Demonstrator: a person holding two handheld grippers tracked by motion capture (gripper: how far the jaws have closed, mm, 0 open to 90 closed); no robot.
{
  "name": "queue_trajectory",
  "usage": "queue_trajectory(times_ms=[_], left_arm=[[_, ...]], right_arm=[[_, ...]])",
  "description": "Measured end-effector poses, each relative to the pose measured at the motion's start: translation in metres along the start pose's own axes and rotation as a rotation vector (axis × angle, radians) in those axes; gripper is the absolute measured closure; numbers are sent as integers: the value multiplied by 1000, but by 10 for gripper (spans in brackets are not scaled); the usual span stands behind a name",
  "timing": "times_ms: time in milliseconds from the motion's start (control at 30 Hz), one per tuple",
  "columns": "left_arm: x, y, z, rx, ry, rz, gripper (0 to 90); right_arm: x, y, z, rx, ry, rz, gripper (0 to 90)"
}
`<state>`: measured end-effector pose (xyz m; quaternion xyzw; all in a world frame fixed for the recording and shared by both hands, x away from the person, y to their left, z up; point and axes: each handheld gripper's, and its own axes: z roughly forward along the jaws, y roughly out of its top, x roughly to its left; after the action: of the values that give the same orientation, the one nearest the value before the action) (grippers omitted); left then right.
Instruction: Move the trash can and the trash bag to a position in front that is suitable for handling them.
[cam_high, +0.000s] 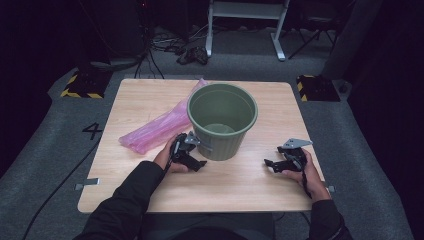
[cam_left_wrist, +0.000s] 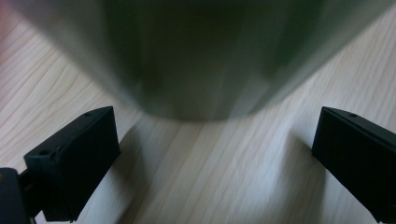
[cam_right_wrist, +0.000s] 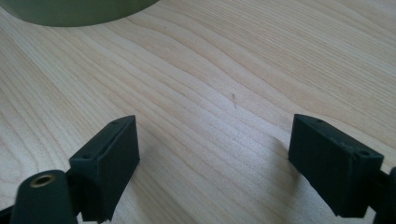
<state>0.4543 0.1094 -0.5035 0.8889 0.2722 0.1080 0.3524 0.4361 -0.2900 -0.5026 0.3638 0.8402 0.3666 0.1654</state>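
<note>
Two grippers rest low on the wooden worktop (cam_high: 150, 100), one in each of the person's hands. The left gripper (cam_high: 196, 163) lies just beside the near wall of the green bucket (cam_high: 222, 120), close to its base, with its fingers (cam_left_wrist: 74, 161) spread wide and nothing between them. In the left gripper view the bucket's dark, blurred side (cam_left_wrist: 201, 56) fills the space ahead of the fingers, and bare wood shows in the gap between them; the fingers are not touching the bucket.

The right gripper (cam_high: 275, 164) sits well apart from the bucket, toward the right edge of the worktop, pointing left toward it. Its fingers (cam_right_wrist: 109, 161) are also spread wide and hold nothing; in the right gripper view only plain wood grain lies between them, and the bucket's lower edge (cam_right_wrist: 74, 11) shows at the top left, some way off.

The bucket stands upright near the middle of the worktop, open at the top, its inside pale at the bottom. A pink plastic bag (cam_high: 155, 127) lies flat behind and to the left of the bucket, running diagonally, with its far end tucked against the bucket's rim side. The left hand (cam_high: 167, 157) lies near the bag's near end.
</note>
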Motion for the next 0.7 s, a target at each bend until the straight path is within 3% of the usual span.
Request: queue_trajectory(times_ms=[300,367,400,433,500,533,567,600,667,700], left_arm=[[-11,22,19,10,-13,18,21],[-14,23,15,23,8,39,82],[-18,21,3,11,35,55,206],[-18,21,3,11,35,55,283],[-17,16,-12,-2,34,59,113],[-15,12,-21,-16,36,52,113],[-13,7,-30,-21,42,49,211],[-9,-3,-47,-29,68,34,226],[-6,-8,-56,-35,80,21,140],[-2,-14,-64,-44,98,7,181]], right_arm=[[0,0,0,0,1,0,158],[0,0,0,0,1,0,158],[0,0,0,0,0,1,158],[0,0,0,0,0,2,159],[1,0,-1,0,2,2,159],[1,0,-1,0,2,2,159],[0,-1,-1,0,3,0,159],[1,-1,-1,1,3,1,159],[1,-1,-1,0,0,1,160],[1,-1,-1,0,0,2,160]])
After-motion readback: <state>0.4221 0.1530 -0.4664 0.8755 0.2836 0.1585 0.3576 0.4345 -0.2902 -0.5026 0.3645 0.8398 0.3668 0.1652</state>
